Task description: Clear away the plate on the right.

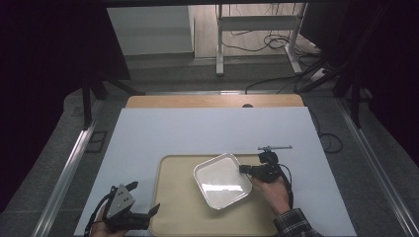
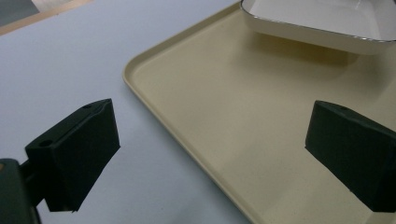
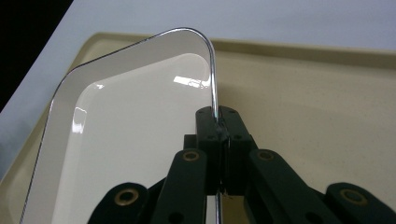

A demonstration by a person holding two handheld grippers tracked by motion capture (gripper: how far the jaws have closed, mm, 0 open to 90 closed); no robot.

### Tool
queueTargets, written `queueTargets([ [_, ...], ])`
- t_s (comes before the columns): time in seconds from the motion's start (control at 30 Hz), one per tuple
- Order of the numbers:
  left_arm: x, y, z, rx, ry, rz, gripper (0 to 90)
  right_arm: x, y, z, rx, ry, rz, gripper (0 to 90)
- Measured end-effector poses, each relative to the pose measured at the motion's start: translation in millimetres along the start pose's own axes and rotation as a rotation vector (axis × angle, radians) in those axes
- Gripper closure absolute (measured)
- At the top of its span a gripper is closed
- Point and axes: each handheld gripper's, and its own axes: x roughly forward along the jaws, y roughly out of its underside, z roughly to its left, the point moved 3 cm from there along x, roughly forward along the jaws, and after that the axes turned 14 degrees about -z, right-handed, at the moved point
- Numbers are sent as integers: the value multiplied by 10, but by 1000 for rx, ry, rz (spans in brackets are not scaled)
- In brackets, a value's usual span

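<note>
White dish (image 1: 222,181) sitting on beige tray (image 1: 175,207); right gripper (image 1: 245,169) clamping its right rim; left gripper (image 1: 146,213) idling wide apart, well left.

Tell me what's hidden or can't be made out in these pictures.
- Dish: whether it rests on the tray or is lifted, unclear in high view.
- Dish rim inside the right gripper: covered by its shut jaws.
- Tray's near edge: cut off by the high view's bottom edge.
- Small metal item beyond the tray: too small to identify.
</note>
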Motion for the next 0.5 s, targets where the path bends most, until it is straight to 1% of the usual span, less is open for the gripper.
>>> queueTargets([
  [0.13,-11,-1,3,-3,11,-12,23,76,-1,-3,-11,21,5,886],
  [0.23,-23,-2,9,-6,22,-25,14,125,1,-19,-2,34,6,886],
  [0.4,-31,-3,3,-1,25,-33,11,177,5,-37,3,54,4,886],
  [0.5,-37,-4,1,1,27,-40,9,202,20,-51,-3,68,4,884],
])
